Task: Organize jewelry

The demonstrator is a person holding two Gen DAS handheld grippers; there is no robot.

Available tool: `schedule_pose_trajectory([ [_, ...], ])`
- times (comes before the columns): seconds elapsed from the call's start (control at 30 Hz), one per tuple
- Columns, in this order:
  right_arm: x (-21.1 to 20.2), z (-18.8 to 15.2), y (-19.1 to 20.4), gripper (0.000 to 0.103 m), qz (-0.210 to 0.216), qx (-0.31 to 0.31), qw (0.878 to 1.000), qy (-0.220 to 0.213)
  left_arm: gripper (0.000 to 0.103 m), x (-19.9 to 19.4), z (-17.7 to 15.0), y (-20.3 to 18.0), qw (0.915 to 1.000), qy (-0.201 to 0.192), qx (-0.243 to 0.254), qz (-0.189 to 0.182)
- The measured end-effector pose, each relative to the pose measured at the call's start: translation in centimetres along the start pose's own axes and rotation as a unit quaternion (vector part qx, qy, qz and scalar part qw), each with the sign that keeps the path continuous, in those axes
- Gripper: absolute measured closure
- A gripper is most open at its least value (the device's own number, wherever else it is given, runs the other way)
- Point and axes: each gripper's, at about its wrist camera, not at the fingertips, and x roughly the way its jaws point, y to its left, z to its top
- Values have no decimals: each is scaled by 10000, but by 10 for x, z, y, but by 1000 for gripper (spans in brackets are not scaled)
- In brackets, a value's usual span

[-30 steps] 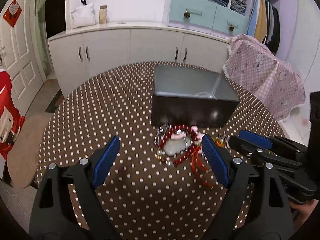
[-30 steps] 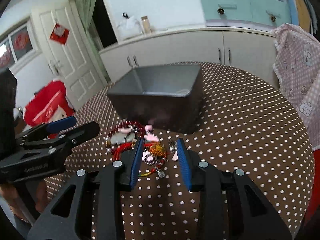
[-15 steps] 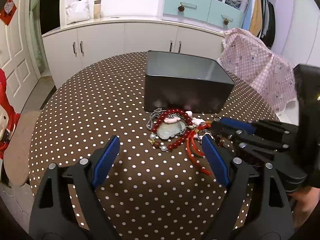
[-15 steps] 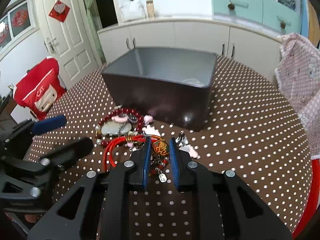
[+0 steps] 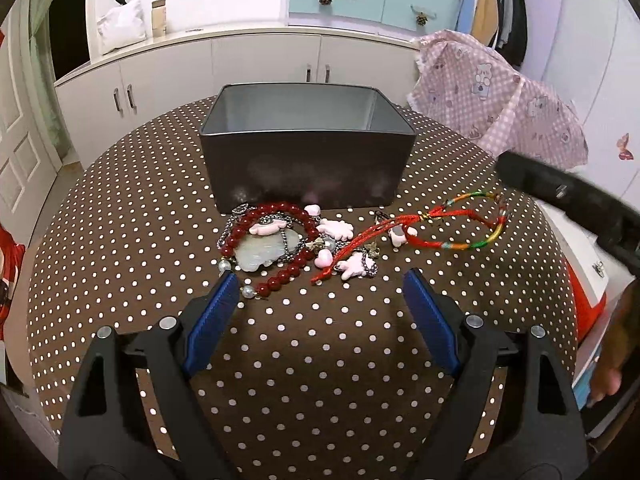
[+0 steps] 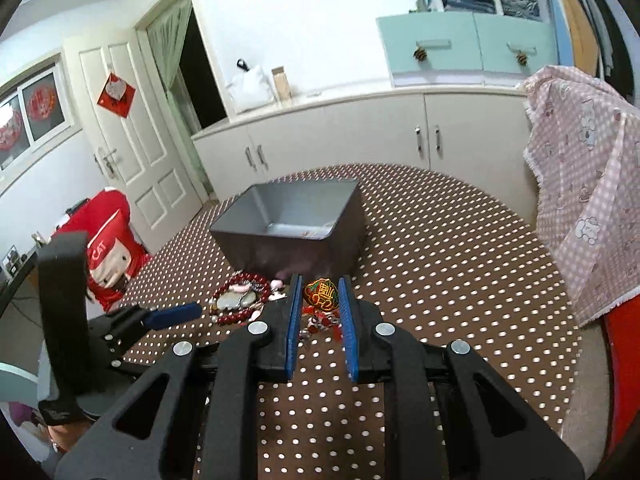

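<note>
The right gripper (image 6: pixel 320 300) now clamps its blue pads on the red embroidered charm (image 6: pixel 321 295) of a cord bracelet and has lifted it off the table; half a second ago the same charm still lay on the polka-dot tablecloth (image 5: pixel 320 360) amid the pile. In the left wrist view the red and multicoloured cord (image 5: pixel 452 228) now stretches up and to the right toward the right gripper's black body (image 5: pixel 568 196), pulled clear of the heap, where earlier it was coiled beside the beads. The left gripper (image 5: pixel 316 300) hovers with its jaws wide apart, as before, just short of the remaining jewelry: the dark red bead bracelet (image 5: pixel 280 240), the pale jade pendant (image 5: pixel 264 254) and pink charms (image 5: pixel 336 228). These rest just in front of the grey metal box (image 5: pixel 304 152).
</note>
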Motion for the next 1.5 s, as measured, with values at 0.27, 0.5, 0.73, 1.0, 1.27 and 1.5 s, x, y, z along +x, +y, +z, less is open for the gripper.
schedule_pose_trajectory([
  [0.27, -20, 2, -18, 87, -575, 150, 9964, -602, 22, 0, -1, 8, 9998, 29, -183, -105],
  [0.5, 0, -10, -30, 86, -269, 282, 9992, -127, 44, 10, -1, -15, 9996, 160, 121, -181],
  [0.73, 4, -13, -21, 86, 65, 244, 9997, -48, 53, 19, 7, -18, 9997, 186, 138, -117],
  [1.0, 11, -21, -23, 86, 207, 270, 9994, 110, 68, 17, 4, -10, 9984, 317, 451, -81],
  [1.27, 16, -22, -23, 85, 258, 268, 9991, 223, 76, 28, 7, -20, 9965, 424, 719, -41],
  [1.5, 19, -23, -23, 85, 358, 295, 9984, 313, 76, 35, 15, -24, 9948, 526, 871, -64],
])
